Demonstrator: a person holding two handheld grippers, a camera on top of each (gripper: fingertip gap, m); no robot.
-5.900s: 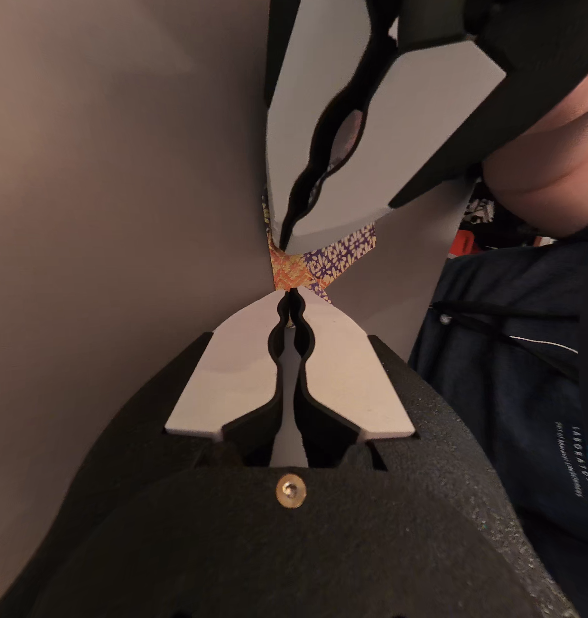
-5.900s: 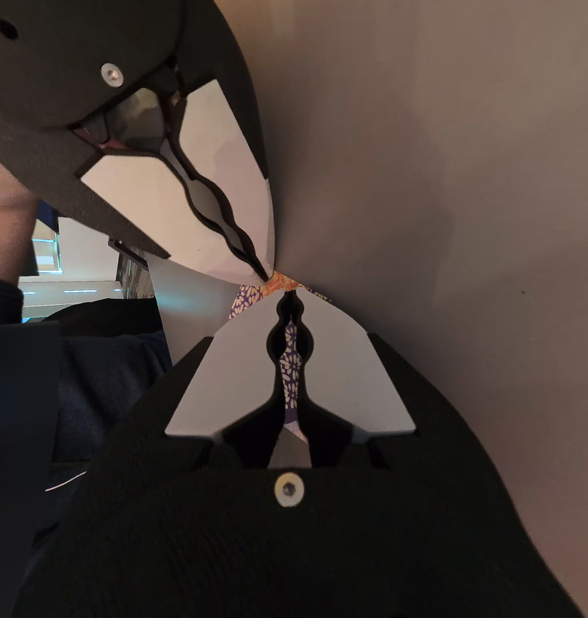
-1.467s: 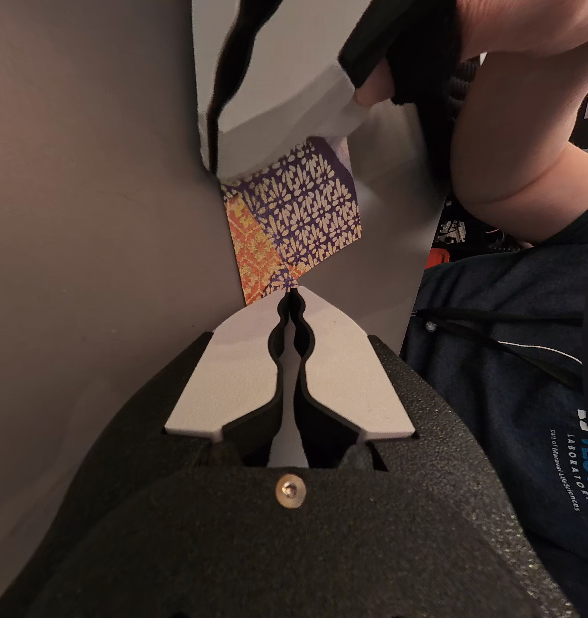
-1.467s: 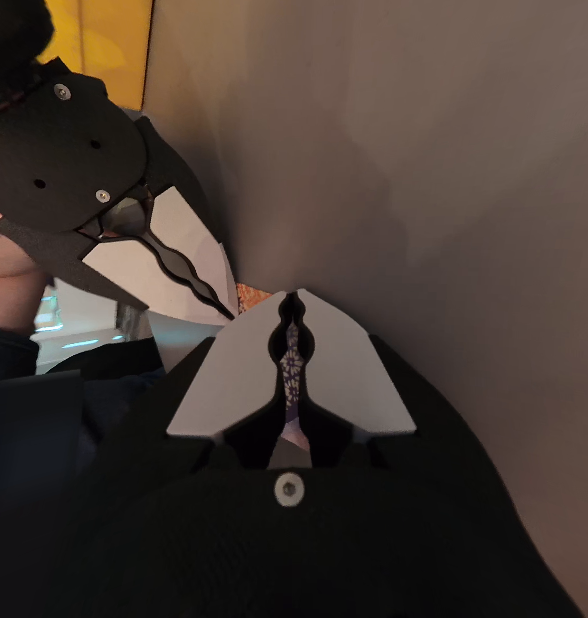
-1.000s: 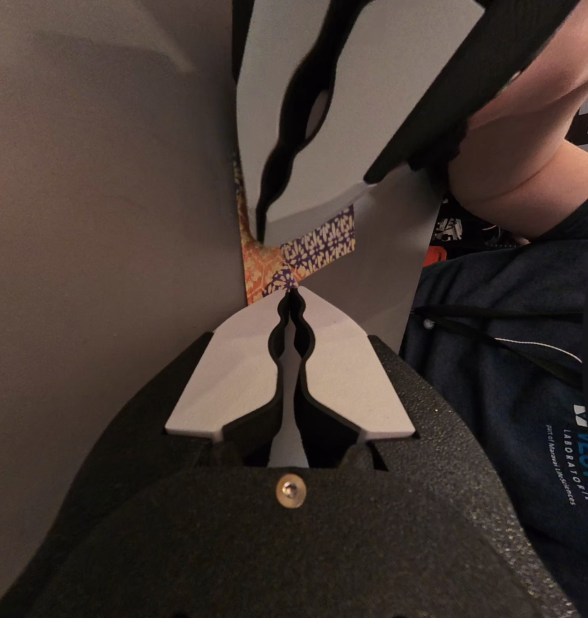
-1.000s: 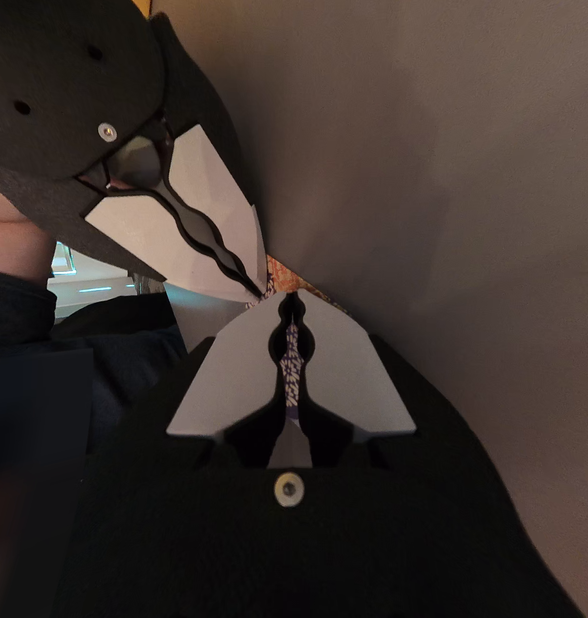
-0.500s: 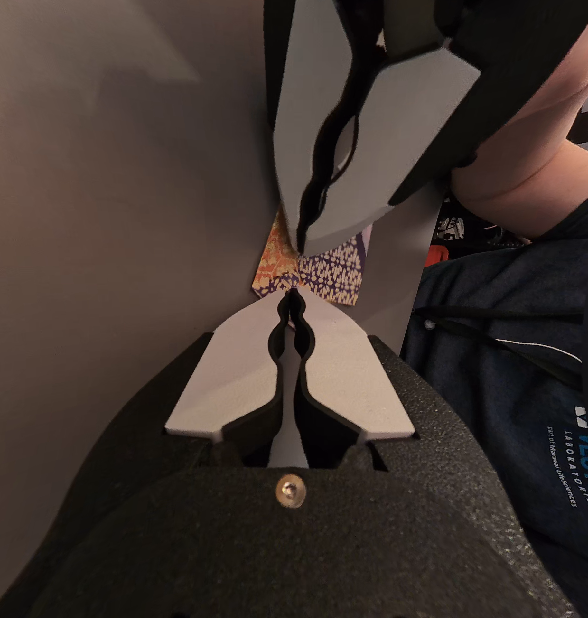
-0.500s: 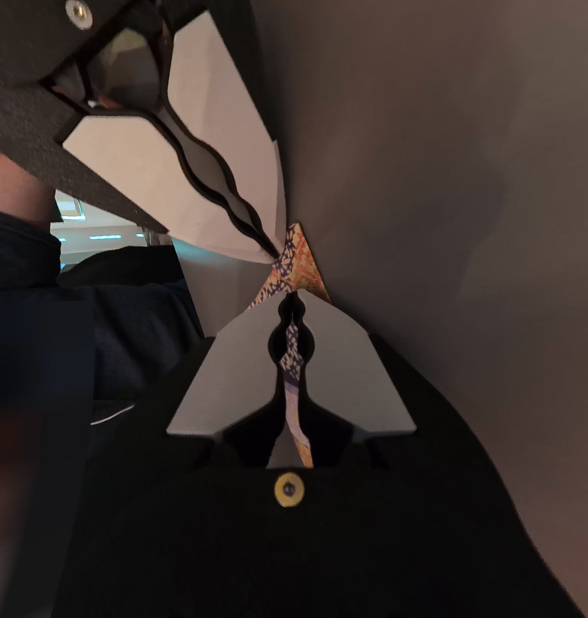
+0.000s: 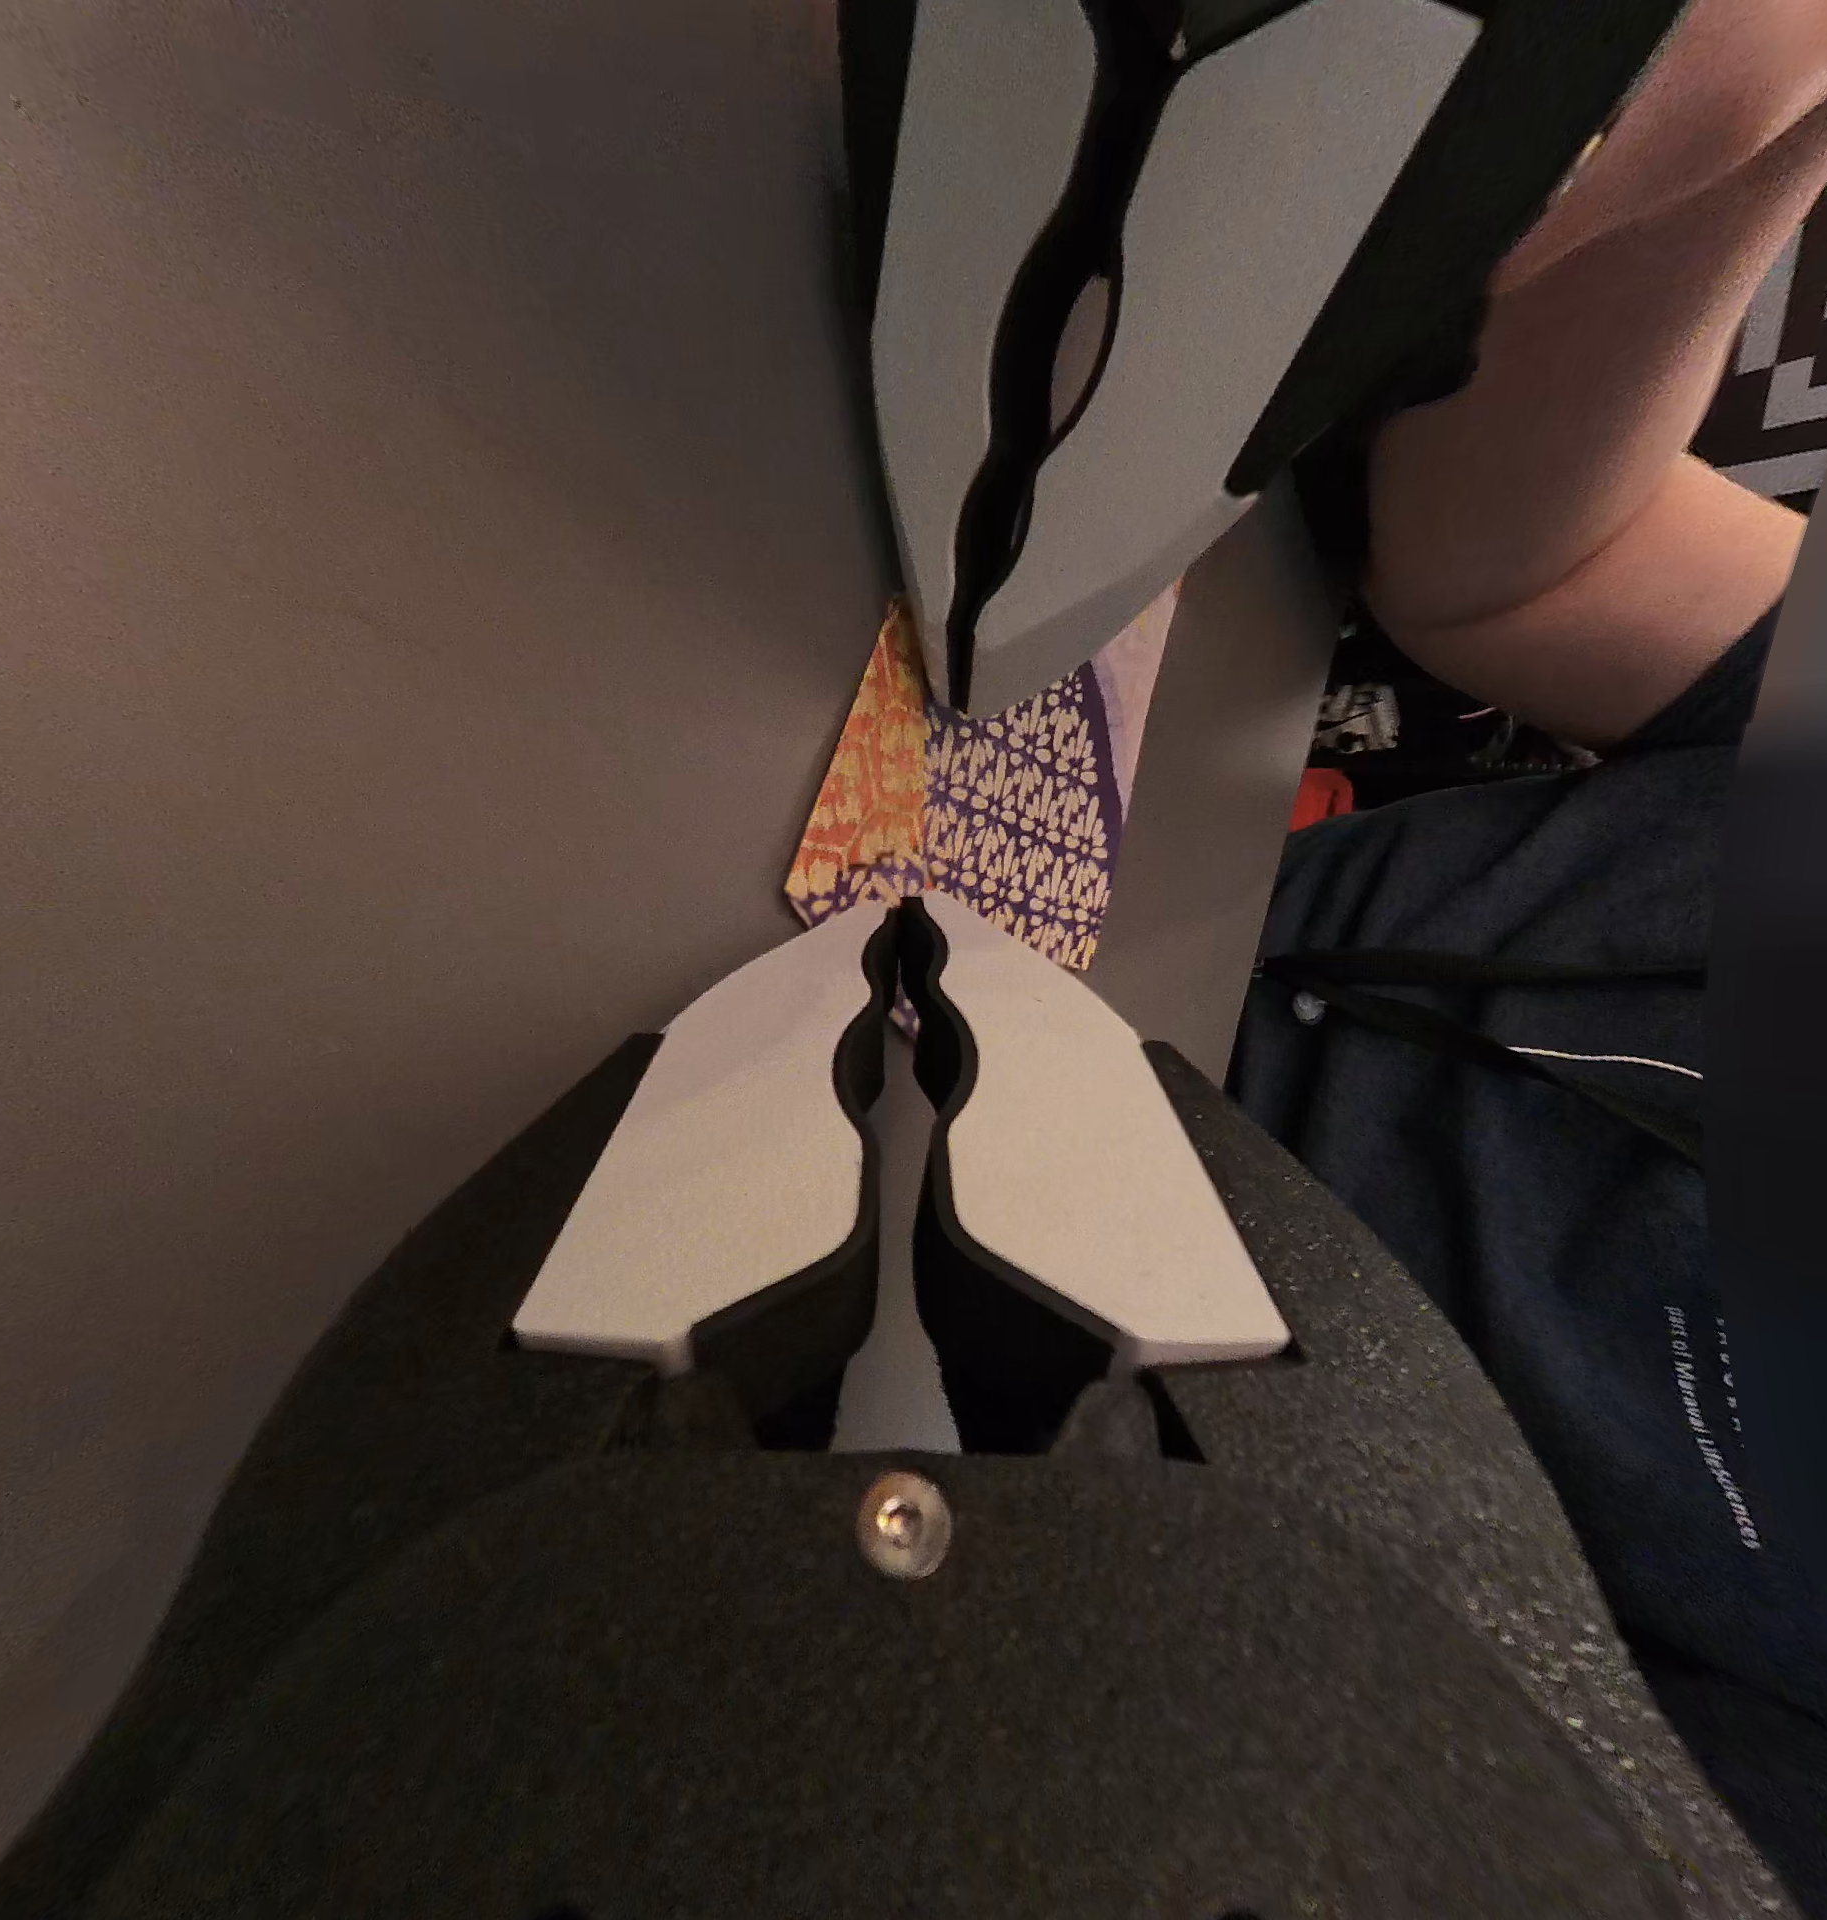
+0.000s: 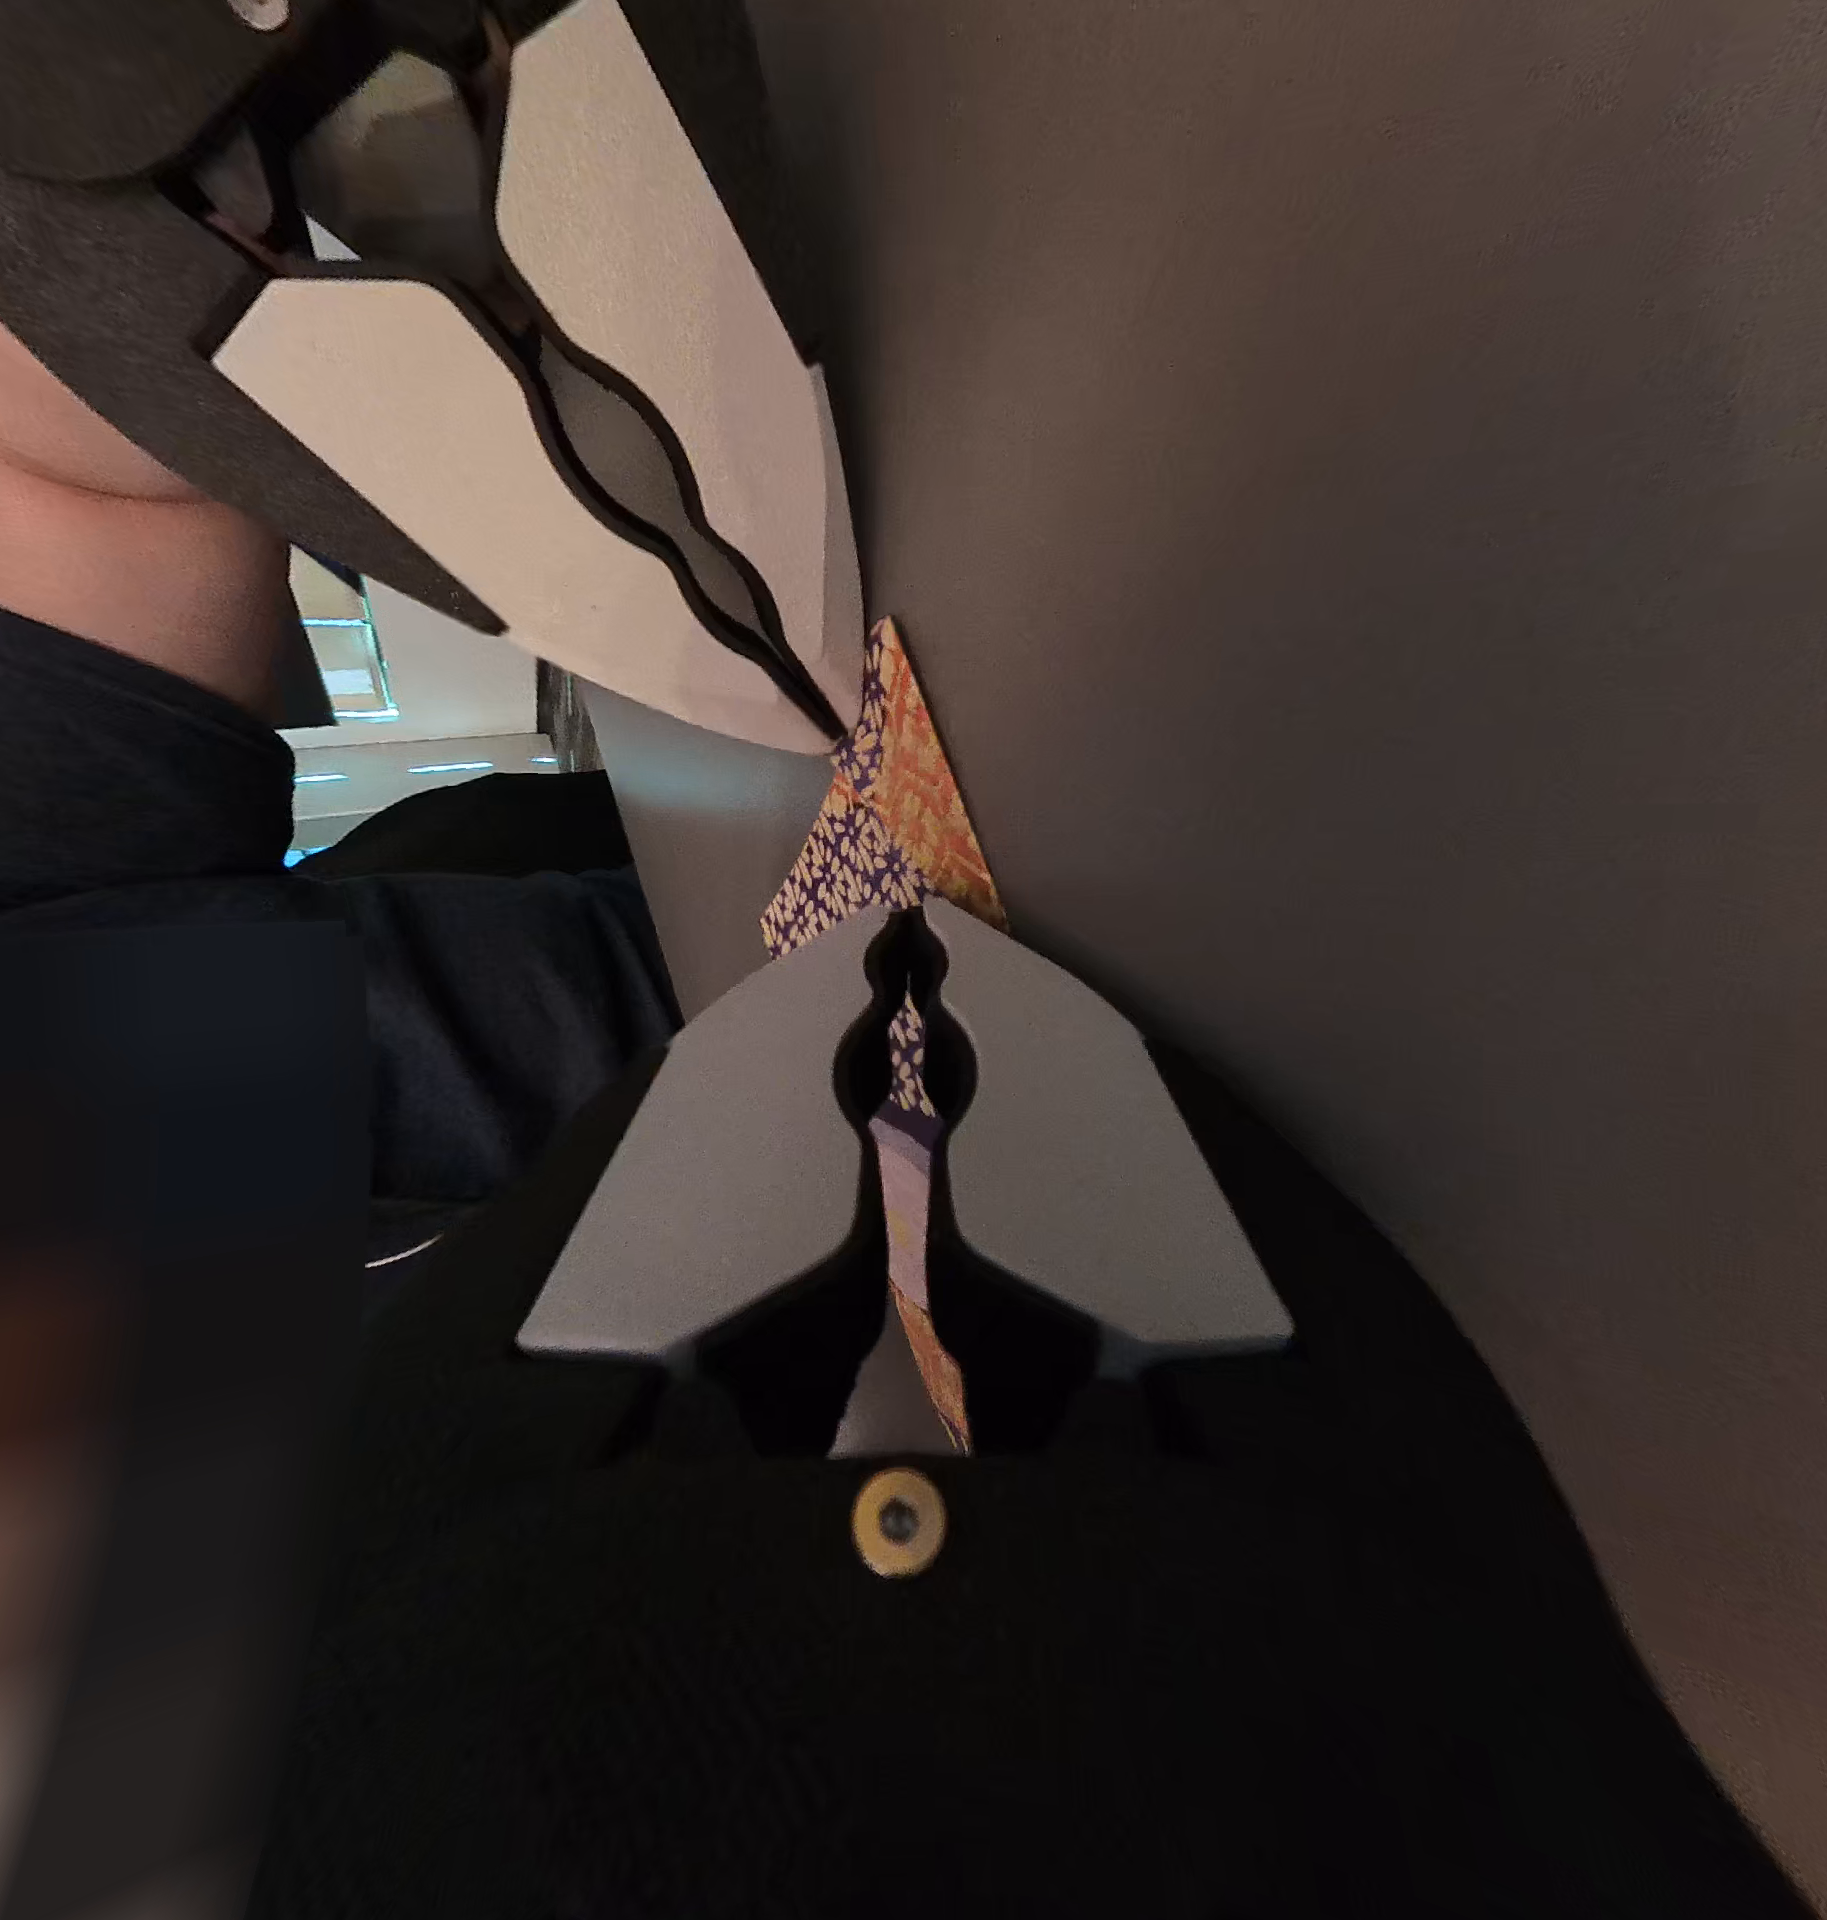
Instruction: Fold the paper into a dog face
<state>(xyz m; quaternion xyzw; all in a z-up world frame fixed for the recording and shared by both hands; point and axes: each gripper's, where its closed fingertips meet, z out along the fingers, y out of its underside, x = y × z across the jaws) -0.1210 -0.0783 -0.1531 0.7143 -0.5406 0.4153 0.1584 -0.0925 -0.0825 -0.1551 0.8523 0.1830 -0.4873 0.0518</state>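
Paper: folded, purple and orange, at the table edge. Left gripper and right gripper each pinch 1 paper corner, tips near.

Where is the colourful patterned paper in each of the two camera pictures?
Left wrist view: the paper sits mid-frame, pinched between the left gripper below and the right gripper above.
Right wrist view: the paper sits mid-frame, above the right gripper.
Shared landmark: the grey tabletop.
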